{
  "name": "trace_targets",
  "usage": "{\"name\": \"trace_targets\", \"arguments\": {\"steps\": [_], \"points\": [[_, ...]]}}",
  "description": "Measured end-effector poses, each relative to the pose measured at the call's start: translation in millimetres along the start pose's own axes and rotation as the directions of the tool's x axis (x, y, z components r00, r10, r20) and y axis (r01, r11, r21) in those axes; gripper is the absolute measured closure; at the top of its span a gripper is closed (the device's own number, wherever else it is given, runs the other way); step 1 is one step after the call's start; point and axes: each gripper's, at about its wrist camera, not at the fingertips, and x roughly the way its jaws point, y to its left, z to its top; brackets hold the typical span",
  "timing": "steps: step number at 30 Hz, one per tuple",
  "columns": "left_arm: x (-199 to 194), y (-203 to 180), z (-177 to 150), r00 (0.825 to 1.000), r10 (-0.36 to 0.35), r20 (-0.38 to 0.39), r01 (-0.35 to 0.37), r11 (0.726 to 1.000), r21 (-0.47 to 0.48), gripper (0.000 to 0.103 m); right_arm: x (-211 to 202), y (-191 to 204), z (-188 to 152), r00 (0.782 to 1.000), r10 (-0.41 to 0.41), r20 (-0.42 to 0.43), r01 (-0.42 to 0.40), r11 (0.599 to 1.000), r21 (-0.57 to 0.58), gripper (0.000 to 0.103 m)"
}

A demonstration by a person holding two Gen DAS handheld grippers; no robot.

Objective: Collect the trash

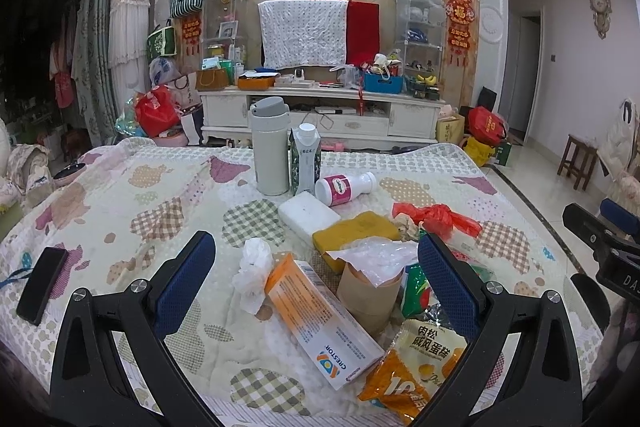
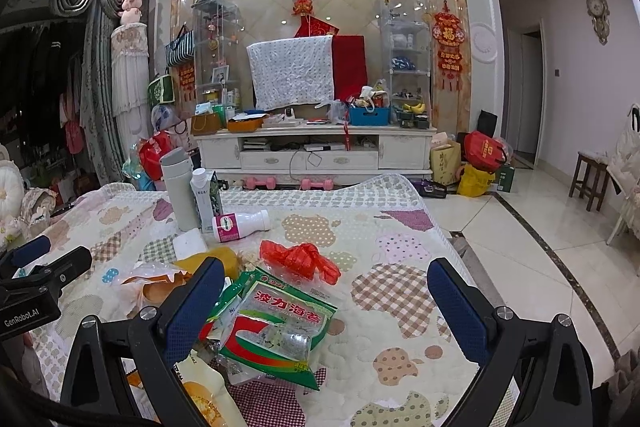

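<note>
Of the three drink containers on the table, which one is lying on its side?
The white bottle with the pink label; the grey flask and the milk carton stand upright behind it.

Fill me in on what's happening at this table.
A person holds a two-finger gripper in each hand over a quilt-covered table strewn with trash. Both are open and empty. The left gripper hovers above an orange Crestor box, a crumpled tissue and a paper cup. The right gripper hovers above a green seaweed snack packet, with a red plastic bag beyond it. Nothing has been picked up yet.
</note>
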Motion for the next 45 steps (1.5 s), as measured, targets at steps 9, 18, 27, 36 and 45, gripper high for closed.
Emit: {"name": "trace_targets", "arguments": {"steps": [9,18,27,36,45], "points": [[1.6,-1.4,-1.5,1.0,-0.003,-0.006,0.003,1.0,0.003,0.002,-0.4,0.9,0.1,1.0,-0.003,-0.002,0.003,1.0,-0.003,0.002],[2.9,-2.7,-2.8,1.0,-0.002,-0.009,0.002,1.0,0.003,0.002,1.4,-4.1,-0.2,1.0,0.0,-0.017,0.0,1.0,0.002,0.002],[7.4,-1.9,-8.8,1.0,-0.002,-0.027,0.002,1.0,-0.002,0.002,3.5,-3.8,-1.2,1.0,-0.002,-0.028,0.002,1.0,-0.003,0.002],[8.8,-1.1,-11.1,0.999,-0.003,-0.033,0.003,1.0,-0.004,0.002,8.5,-4.1,-3.0,0.999,-0.004,-0.045,0.004,1.0,-0.006,0.002],[9.4,-0.8,-12.6,0.999,-0.002,-0.035,0.002,1.0,-0.003,0.002,10.4,-4.0,-3.8,0.999,-0.006,-0.053,0.006,1.0,-0.009,0.002]]}}
